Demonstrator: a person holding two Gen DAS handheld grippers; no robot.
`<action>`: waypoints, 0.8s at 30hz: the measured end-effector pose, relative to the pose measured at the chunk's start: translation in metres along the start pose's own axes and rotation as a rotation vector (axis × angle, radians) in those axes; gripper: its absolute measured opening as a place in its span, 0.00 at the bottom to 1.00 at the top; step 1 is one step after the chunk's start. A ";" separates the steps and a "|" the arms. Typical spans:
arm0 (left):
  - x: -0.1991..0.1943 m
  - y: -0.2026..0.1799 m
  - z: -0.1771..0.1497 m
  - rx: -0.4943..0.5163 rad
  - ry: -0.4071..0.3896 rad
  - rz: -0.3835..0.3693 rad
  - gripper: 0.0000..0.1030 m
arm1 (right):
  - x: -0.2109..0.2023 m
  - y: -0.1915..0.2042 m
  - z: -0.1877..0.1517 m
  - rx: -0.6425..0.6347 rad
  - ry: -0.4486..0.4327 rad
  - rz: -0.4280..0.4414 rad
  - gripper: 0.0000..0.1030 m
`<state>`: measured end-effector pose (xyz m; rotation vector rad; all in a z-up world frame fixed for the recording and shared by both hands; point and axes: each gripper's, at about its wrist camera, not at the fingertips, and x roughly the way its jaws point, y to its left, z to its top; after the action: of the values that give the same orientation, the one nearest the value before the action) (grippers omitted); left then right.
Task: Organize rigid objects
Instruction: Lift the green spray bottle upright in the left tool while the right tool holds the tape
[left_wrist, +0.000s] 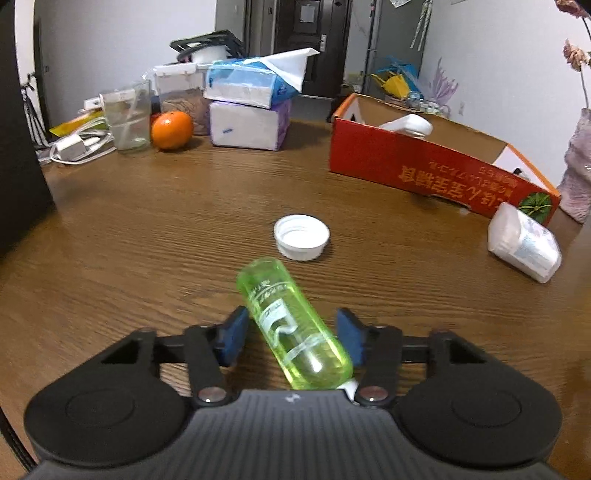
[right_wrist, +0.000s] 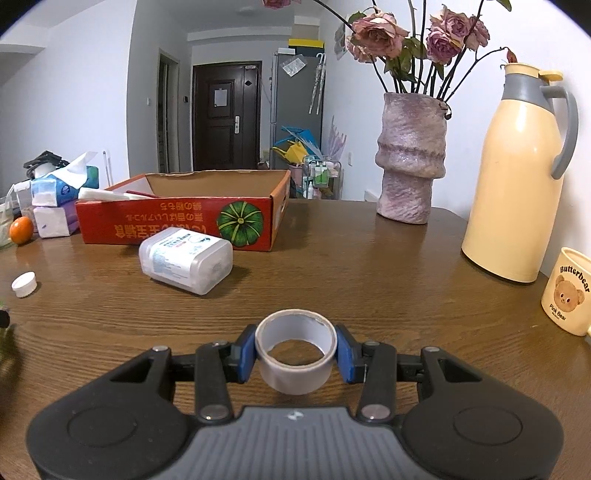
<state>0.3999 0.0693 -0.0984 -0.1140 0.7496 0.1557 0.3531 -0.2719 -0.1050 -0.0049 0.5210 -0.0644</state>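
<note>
A green transparent bottle (left_wrist: 291, 328) lies slanted on the wooden table between the blue pads of my left gripper (left_wrist: 293, 338); the jaws are open around it with gaps on both sides. My right gripper (right_wrist: 295, 352) is shut on a roll of grey tape (right_wrist: 295, 350), its pads pressing both sides. A white cap (left_wrist: 301, 237) lies just beyond the bottle, also at the left in the right wrist view (right_wrist: 24, 284). A white plastic container (right_wrist: 185, 260) lies on its side in front of the open red cardboard box (right_wrist: 177, 225), both also in the left wrist view (left_wrist: 522, 248), (left_wrist: 436, 166).
Tissue packs (left_wrist: 251, 107), an orange (left_wrist: 171, 129), a glass jar (left_wrist: 127, 116) and chargers stand at the far left. A vase with roses (right_wrist: 410, 158), a cream thermos (right_wrist: 517, 177) and a bear mug (right_wrist: 567, 295) stand at the right.
</note>
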 end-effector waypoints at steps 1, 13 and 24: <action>-0.001 0.001 0.000 -0.004 0.001 0.001 0.41 | 0.000 0.000 0.000 0.001 0.002 0.001 0.41; -0.017 0.011 -0.013 0.013 0.011 0.011 0.32 | -0.003 -0.001 -0.001 0.007 -0.001 0.011 0.41; -0.020 0.007 -0.016 0.026 0.001 0.017 0.31 | -0.007 0.002 -0.003 0.010 -0.001 0.012 0.42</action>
<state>0.3734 0.0717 -0.0972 -0.0833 0.7535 0.1626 0.3457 -0.2692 -0.1040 0.0077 0.5201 -0.0548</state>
